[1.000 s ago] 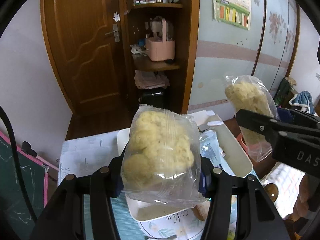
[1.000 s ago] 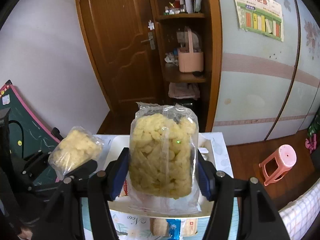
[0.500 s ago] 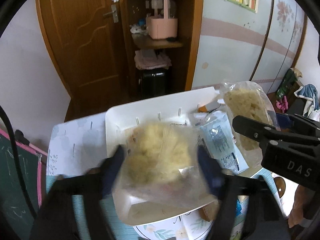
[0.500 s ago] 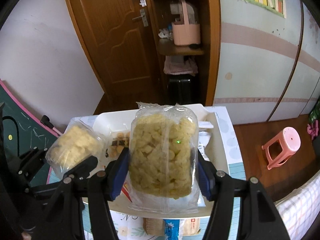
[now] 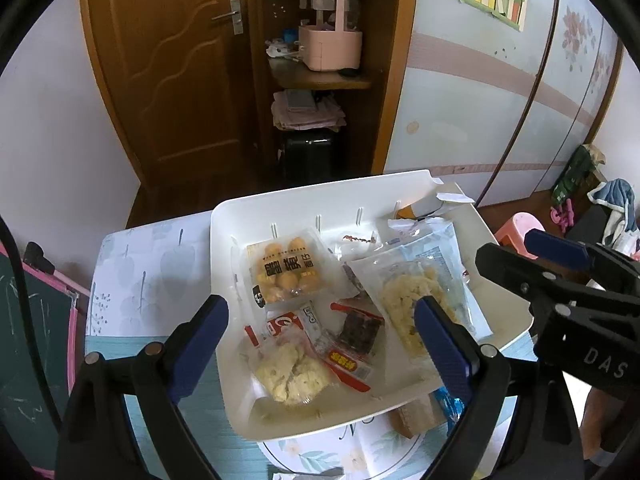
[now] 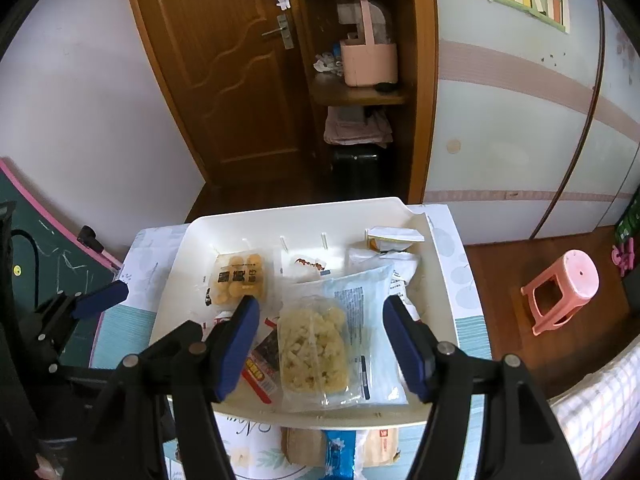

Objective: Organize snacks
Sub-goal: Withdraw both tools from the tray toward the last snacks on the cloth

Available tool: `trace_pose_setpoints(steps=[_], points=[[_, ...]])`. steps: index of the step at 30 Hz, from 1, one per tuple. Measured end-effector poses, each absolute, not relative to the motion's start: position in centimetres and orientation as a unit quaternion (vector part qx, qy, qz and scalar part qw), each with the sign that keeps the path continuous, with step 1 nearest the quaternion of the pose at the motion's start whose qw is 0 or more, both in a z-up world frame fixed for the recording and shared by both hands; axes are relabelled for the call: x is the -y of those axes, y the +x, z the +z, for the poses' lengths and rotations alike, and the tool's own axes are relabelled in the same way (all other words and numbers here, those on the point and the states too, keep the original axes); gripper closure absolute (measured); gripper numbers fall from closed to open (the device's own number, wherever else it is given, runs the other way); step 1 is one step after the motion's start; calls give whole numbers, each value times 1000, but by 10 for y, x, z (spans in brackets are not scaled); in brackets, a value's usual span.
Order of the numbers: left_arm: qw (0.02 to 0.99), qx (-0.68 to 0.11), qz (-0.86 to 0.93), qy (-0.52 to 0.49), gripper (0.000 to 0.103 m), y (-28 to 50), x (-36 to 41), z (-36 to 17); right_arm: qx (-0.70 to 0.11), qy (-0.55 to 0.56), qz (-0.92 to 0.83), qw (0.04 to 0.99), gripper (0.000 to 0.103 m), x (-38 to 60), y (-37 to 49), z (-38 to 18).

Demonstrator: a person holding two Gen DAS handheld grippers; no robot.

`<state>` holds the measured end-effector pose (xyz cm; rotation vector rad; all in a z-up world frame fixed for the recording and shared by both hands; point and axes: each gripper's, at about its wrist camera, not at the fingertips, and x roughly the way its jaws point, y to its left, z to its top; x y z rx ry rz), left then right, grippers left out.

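A white tray (image 5: 304, 196) on the table holds the snacks. In the left wrist view my left gripper (image 5: 320, 344) hangs over the tray's near side, its jaws opening with nothing held. A clear bag of yellow puffs (image 5: 292, 372) lies in the tray below it. In the right wrist view my right gripper (image 6: 320, 344) is above the tray (image 6: 280, 212), its jaws also opening. A second clear bag of puffs (image 6: 312, 348) lies flat under it, clear of the pads. That bag (image 5: 412, 304) sits on a blue-and-white packet (image 6: 360, 292).
A pack of yellow balls (image 5: 288, 272), red-and-white packets (image 5: 344, 356) and a dark brown bar (image 5: 360, 332) also lie in the tray. A brown packet with a blue wrapper (image 6: 340, 448) pokes out under its front edge. A pink stool (image 6: 560, 292) stands right, a chalkboard (image 5: 24, 340) left.
Both grippers came down over the tray and let go of their bags of puffs, which now lie in it. The left jaws spread wide; the right widened slightly.
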<state>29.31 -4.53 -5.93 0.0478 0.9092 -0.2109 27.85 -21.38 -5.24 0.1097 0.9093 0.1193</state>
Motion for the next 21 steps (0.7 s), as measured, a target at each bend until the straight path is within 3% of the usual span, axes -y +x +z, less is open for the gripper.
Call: trace_pose_setpoints(steps=[21], points=[[920,-378,-105,22,9,202,38,20,-376,61,73,922,38,220,181,21]])
